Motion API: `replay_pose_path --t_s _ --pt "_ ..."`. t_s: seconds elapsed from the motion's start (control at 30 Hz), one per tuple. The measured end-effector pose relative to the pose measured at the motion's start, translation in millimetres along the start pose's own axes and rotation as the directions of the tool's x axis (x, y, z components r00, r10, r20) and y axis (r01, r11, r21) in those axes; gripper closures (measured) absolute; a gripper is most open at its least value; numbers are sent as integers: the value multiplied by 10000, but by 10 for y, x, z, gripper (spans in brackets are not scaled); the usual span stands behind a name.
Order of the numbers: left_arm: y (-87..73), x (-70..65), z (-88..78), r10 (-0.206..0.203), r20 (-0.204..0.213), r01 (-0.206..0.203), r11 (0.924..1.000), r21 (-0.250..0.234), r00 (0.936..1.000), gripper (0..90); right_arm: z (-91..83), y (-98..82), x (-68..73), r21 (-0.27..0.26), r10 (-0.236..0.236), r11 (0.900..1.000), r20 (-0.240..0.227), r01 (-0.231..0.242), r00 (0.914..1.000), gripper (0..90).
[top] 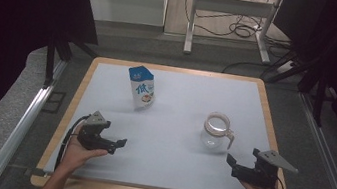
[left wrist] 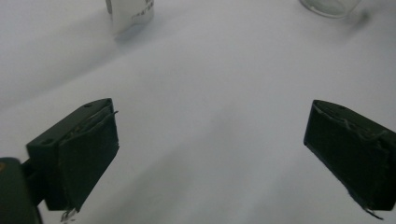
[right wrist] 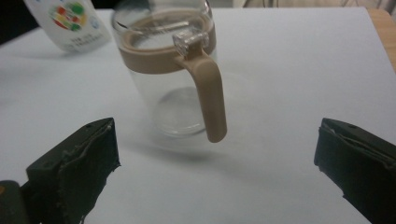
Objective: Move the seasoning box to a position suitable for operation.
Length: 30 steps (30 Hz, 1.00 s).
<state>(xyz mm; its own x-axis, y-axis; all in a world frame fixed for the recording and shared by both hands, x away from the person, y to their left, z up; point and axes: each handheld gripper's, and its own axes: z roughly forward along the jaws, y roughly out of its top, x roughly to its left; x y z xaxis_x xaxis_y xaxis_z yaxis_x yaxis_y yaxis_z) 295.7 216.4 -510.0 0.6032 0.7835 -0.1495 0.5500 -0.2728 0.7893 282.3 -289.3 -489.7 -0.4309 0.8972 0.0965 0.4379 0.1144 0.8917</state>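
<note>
Nothing is gripped yet. High view: pouch [top: 141,88] and glass jug [top: 215,130] stand apart on the counter [top: 174,141]. Left gripper view: my jaws gape, empty. Right gripper view: jaws apart, jug handle [right wrist: 210,98] ahead, seemingly untouched.

- The bench [top: 264,114] has a pale blue-white top framed by a light wood rim.
- The milk pouch [top: 141,88] near the far edge is white with a blue top, blue characters and a small multicoloured print low on its face.
- The glass jug [top: 216,131] is clear, with a tan collar and tan handle.
- Each hand-held gripper, left [top: 118,143] and right [top: 230,160], is black with a grey plate.
</note>
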Motion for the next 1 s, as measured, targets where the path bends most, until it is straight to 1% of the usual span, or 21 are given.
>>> replay_pose_path --t_s 0.07,0.1,0.13,0.17,0.2,0.23,0.27,0.3,0.33,0.37,0.4,0.47,0.53,0.57,0.6,0.63,0.7,0.73,0.8,0.87,1.0 --pt "31 -52 -33 107 -39 -108 9998 -161 9999 45 -72 -21 -17 -141 36 9999 -106 -38 9999 2" --pt "41 -59 -49 85 -144 -88 9998 -201 9999 47 -112 -45 -26 -221 -25 9998 -48 24 10000 3" --pt "55 -71 -93 -53 -302 40 9992 -409 9995 52 -129 -63 -28 -212 -81 9997 -14 81 10000 4" --pt "55 -77 -118 -138 -235 125 9984 -548 9996 66 -137 -108 -27 -106 -267 9996 40 267 9996 4" --pt "53 -79 -148 -187 -99 181 9977 -650 9998 70 -130 -131 -27 -20 -354 9994 39 354 9994 4" --pt "46 -83 -167 -235 -80 229 9971 -726 9997 72 -117 -160 -27 61 -414 9991 12 414 9991 4" --pt "20 -89 -198 -263 -231 242 9961 -847 9994 79 -105 -178 -28 109 -444 9990 -9 444 9990 4" --pt "0 -89 -210 -318 -279 292 9956 -885 9991 92 -83 -200 -30 192 -476 9987 -11 476 9989 5" --pt "-35 -85 -218 -383 -129 369 9951 -919 9992 94 -73 -203 -30 304 -455 9985 1 455 9990 12" --pt "-60 -79 -213 -380 32 382 9954 -884 9993 93 -60 -205 -27 424 -577 9974 -265 587 9980 23" --pt "-78 -77 -200 -343 65 347 9966 -746 9994 94 -49 -200 -21 532 -656 9963 -302 671 9974 28" --pt "-103 -84 -194 -224 99 230 9976 -647 9997 93 -36 -191 -11 567 -701 9959 -144 708 9974 43" --pt "-106 -86 -211 -86 221 101 9979 -645 9997 94 -27 -174 -3 549 -800 9952 -141 807 9967 45" --pt "-104 -84 -226 18 199 -5 9980 -634 9998 94 -25 -158 4 542 -806 9952 -118 811 9967 48" --pt "-105 -73 -244 84 133 -75 9978 -658 9999 95 -27 -134 10 516 -761 9957 -199 770 9969 49" --pt "-107 -63 -250 59 151 -49 9977 -677 9999 96 -30 -97 27 423 -759 9961 -256 769 9968 50" --pt "-117 -40 -250 20 221 -7 9982 -597 9998 95 -28 -33 63 416 -942 9946 -247 952 9952 50" --pt "-127 -40 -241 37 154 -29 9987 -499 9999 95 -21 -2 80 393 -1026 9938 -277 1036 9943 50" --pt "-146 -58 -254 79 131 -74 9991 -414 9999 89 19 119 125 307 -1272 9912 -485 1287 9907 50" --pt "-165 -74 -282 -3 106 7 9992 -407 9999 85 74 274 140 350 -1343 9899 -788 1374 9878 50" --pt "-191 -81 -314 -145 88 148 9993 -329 9999 79 128 508 165 198 -1401 9895 -1124 1432 9837 50"
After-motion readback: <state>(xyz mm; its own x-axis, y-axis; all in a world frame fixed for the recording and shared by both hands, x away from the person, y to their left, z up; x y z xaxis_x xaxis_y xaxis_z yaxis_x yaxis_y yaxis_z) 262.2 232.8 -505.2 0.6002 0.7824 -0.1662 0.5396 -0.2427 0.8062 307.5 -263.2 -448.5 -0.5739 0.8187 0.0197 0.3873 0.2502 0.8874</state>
